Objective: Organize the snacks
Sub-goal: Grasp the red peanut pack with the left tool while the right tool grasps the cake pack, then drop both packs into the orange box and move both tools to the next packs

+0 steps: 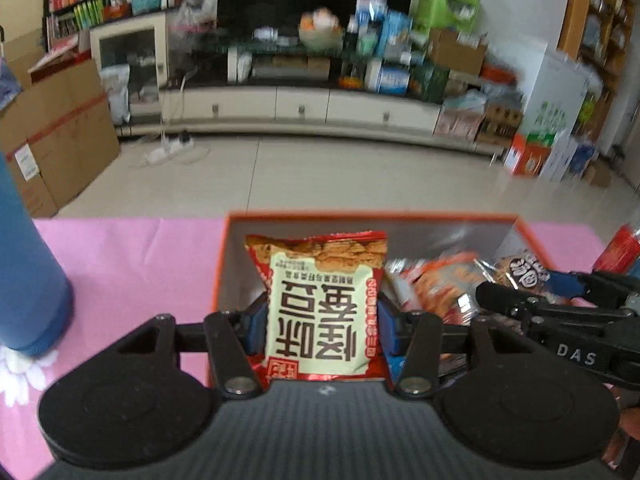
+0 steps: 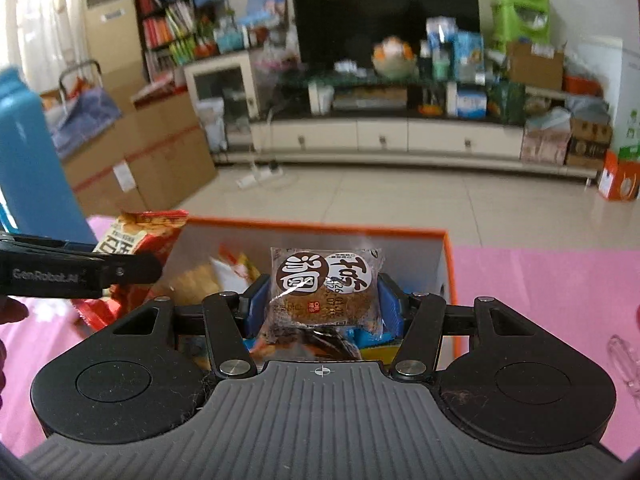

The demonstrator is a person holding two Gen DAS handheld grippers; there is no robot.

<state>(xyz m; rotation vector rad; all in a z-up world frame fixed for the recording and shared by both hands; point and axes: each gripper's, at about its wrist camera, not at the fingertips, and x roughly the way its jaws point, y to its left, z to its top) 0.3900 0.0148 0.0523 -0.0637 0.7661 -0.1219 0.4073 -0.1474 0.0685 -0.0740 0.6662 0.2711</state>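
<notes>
Left wrist view: the left tool (image 1: 322, 322), at lower centre of the frame, has its blue pads closed on a red and cream foil snack packet with large brown characters (image 1: 322, 304), held upright over the near left part of an orange-rimmed, grey-lined cardboard box (image 1: 360, 216). To the right of this packet, inside the box, lie several orange and silver wrapped snacks (image 1: 436, 280). At the right edge of the frame the right tool (image 1: 532, 276) reaches in over the box. At the left edge of the frame a tall blue cylindrical bottle (image 1: 28, 272) stands on the pink-covered tabletop (image 1: 132, 256).

Right wrist view: the right tool (image 2: 320, 304) grips a clear-wrapped brown round cake with a brown and white label (image 2: 326, 290) above the same box (image 2: 320, 226); blue and orange wrappers show beneath it. The left tool (image 2: 132, 268) and its red packet (image 2: 140, 240) appear at the left of the frame, over the box's left wall.

Judgement of progress: the task appears well advanced, since several snacks already lie in the box. Two items remain in hand, to be lowered and released. A red object at the right edge of the left wrist view may also await sorting; it is too cropped to identify.
</notes>
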